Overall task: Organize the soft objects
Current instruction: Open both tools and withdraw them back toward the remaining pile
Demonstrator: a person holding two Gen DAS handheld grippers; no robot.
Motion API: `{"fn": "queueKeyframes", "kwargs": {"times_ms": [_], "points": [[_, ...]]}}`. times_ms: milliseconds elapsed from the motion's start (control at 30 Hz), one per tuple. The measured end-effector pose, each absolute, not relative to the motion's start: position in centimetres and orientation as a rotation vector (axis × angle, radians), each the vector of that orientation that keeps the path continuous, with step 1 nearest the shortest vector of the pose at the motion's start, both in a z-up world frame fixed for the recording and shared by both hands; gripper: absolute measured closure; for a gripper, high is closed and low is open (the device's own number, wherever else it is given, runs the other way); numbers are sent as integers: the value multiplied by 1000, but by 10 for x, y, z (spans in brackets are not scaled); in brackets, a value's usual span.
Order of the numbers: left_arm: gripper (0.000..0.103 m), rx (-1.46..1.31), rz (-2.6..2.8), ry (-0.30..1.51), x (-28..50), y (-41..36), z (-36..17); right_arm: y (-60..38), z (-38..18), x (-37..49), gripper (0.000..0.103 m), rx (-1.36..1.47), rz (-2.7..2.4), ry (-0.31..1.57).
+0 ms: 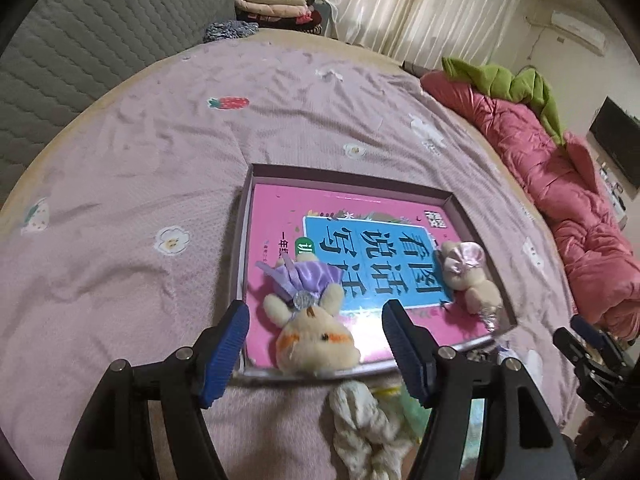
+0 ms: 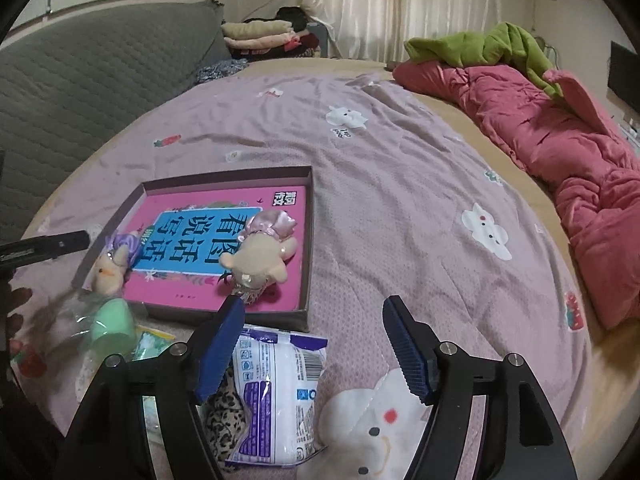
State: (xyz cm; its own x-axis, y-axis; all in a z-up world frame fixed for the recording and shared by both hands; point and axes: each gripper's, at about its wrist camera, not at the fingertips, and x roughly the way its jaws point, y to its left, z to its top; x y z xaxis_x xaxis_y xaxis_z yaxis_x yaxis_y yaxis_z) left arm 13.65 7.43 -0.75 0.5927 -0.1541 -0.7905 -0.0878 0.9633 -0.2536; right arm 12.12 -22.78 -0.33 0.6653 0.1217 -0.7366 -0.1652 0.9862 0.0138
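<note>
Two plush toys sit in the shallow box tray (image 1: 344,179), both lying on the pink book (image 1: 276,216) that fills its floor. Purple-dress bunny (image 1: 310,320) is at the tray's near-left corner, head toward me, touching the near rim. Pink-dress plush (image 1: 468,276) lies along the right side of the tray, face down as far as I can tell.

My left gripper (image 1: 316,344) is spread wide, nothing in it. Blue pads (image 1: 226,350) flank the purple bunny's head without touching it.

My right gripper (image 2: 314,346) is also wide open and holding nothing. It hovers over the bedsheet (image 2: 400,220) just right of the tray's near corner. In the right view the pink-dress plush (image 2: 260,250) sits near the tray's near-right corner; the purple bunny (image 2: 114,260) is at its left edge.

Outside the tray, near side: a white plastic packet (image 2: 276,392) touching the tray's front wall, a leopard-print cloth (image 2: 226,412) beside it under my left finger, a mint green piece (image 2: 114,322) with clear wrap around it, and a crumpled white cloth (image 1: 360,428) below the left gripper.

Further out: pink quilt (image 2: 560,152) with a green blanket (image 2: 480,46) on top along the bed's right edge, folded clothes (image 2: 260,36) at the far end, grey quilted headboard (image 2: 100,68) on the left.
</note>
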Motion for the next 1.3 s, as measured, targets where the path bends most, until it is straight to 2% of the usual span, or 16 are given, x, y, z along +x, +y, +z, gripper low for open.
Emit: {"fn": "queueKeyframes", "kwargs": {"times_ms": [833, 1300], "points": [[35, -275, -94, 886, 72, 59, 38, -225, 27, 79, 30, -47, 206, 761], [35, -277, -132, 917, 63, 42, 35, -221, 17, 61, 30, -49, 242, 783]]}}
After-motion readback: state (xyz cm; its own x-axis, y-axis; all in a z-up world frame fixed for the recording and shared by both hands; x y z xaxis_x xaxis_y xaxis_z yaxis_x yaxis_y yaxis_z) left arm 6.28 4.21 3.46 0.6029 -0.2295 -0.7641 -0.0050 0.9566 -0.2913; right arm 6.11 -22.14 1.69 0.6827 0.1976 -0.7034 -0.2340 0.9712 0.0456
